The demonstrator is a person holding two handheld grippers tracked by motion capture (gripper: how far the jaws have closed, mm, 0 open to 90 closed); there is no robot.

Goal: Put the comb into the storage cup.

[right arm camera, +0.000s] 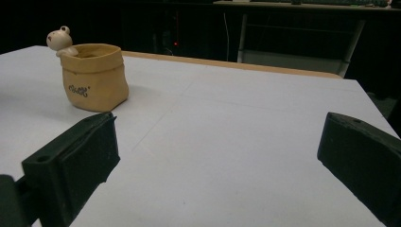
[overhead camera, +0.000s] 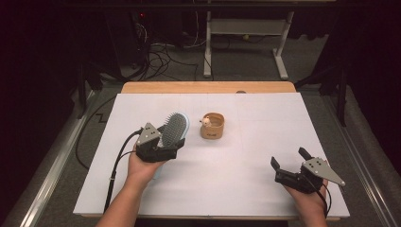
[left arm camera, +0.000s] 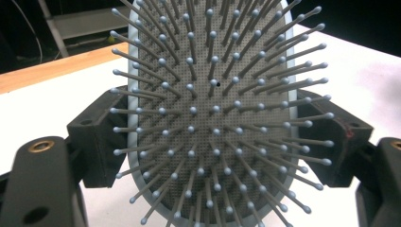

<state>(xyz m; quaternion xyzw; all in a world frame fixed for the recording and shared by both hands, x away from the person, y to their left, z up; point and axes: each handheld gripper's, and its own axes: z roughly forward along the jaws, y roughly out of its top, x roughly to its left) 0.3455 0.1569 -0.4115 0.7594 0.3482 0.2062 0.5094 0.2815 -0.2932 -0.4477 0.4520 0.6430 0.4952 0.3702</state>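
Wide bare stretch of the white table top (overhead camera: 246,161) lies btwn the left gripper (overhead camera: 163,144) and right gripper (overhead camera: 288,163), so either could cross there unhindered. Only standing obstacle is the tan pot (overhead camera: 212,126), mid-table just right of the hairbrush (overhead camera: 174,128) w/ a narrow gap btwn them. Right half and far edge are free.

The left tool (overhead camera: 166,142) was held raised in the left hand (overhead camera: 142,166), forearm entering from the lower edge, jaws clamped on either side of an object. The right tool (overhead camera: 289,158) sat low in the right hand (overhead camera: 309,196) at the near right, jaws spread wide with nothing between them, pointing up and leftward.
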